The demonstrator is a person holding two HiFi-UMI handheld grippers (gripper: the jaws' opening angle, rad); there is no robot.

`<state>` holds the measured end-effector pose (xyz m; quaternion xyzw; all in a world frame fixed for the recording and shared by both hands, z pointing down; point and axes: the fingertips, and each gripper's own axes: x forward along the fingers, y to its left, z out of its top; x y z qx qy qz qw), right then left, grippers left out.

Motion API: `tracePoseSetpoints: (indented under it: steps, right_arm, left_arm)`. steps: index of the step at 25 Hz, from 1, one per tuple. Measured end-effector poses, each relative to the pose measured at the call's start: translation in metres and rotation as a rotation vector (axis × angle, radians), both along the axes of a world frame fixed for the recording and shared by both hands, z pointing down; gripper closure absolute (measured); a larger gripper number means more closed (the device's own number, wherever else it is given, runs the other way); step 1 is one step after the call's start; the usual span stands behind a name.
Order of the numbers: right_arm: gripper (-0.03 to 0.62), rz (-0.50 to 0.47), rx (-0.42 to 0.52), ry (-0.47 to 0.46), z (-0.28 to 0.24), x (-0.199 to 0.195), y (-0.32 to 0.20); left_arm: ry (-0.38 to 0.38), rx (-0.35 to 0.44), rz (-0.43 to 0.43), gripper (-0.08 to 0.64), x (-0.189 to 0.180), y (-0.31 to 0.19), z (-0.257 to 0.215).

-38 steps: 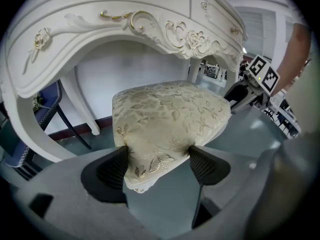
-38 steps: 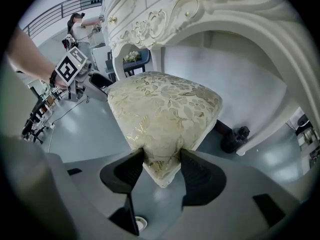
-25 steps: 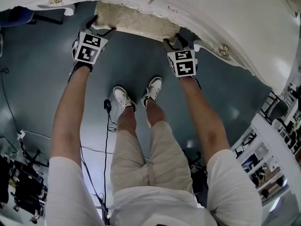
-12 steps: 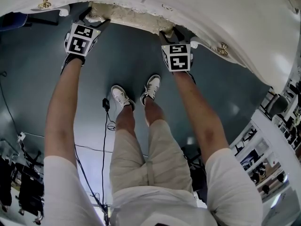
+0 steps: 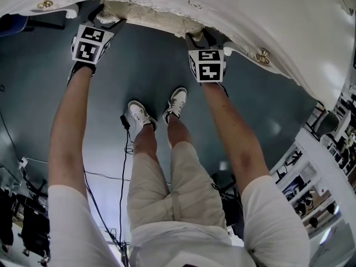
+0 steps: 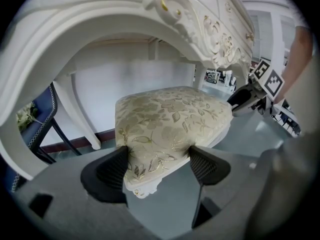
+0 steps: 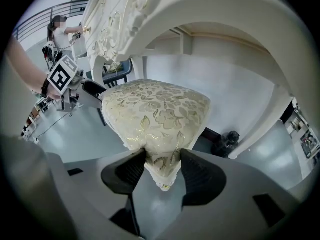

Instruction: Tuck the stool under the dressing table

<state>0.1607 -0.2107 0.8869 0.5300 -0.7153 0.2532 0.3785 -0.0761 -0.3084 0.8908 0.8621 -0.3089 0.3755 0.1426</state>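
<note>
While the left tongs (image 6: 159,166) and right tongs (image 7: 162,171) each clench a near corner of the stool (image 5: 150,13), its seat sits mostly under the dressing table (image 5: 250,15); a last short push probably remains.

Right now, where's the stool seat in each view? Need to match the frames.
Head view: stool seat is a beige strip at top centre, under the table's edge.
Left gripper view: centre frame, near corner pinched between the left gripper's fingers.
Right gripper view: centre frame, near corner pinched between the right gripper's fingers.
Shared landmark: the white dressing table arching over the seat in all three.
</note>
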Motion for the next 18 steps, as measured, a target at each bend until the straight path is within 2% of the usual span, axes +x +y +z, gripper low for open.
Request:
tracePoseSetpoints:
  steps: [7,11,15,18]
  right_arm:
    - [0.38,0.027,-0.001,-0.004,-0.001,0.002,-0.006]
    - [0.371,0.052,-0.009,-0.015,-0.006,0.006,-0.002]
    - [0.39,0.068,0.021,-0.004,-0.022,0.001,0.005]
    - [0.402,0.051,0.023,-0.008,-0.039,-0.008,0.01]
  left_arm:
    - [0.016,0.032,0.004,0.167,0.001,-0.007,-0.001]
    - [-0.016,0.092,-0.002,0.16,-0.001,-0.005,-0.011]
    - [0.074,0.167,-0.073,0.153,0.001,0.004,-0.042]
    - [0.107,0.182,-0.071,0.154,0.01,0.018,-0.061]
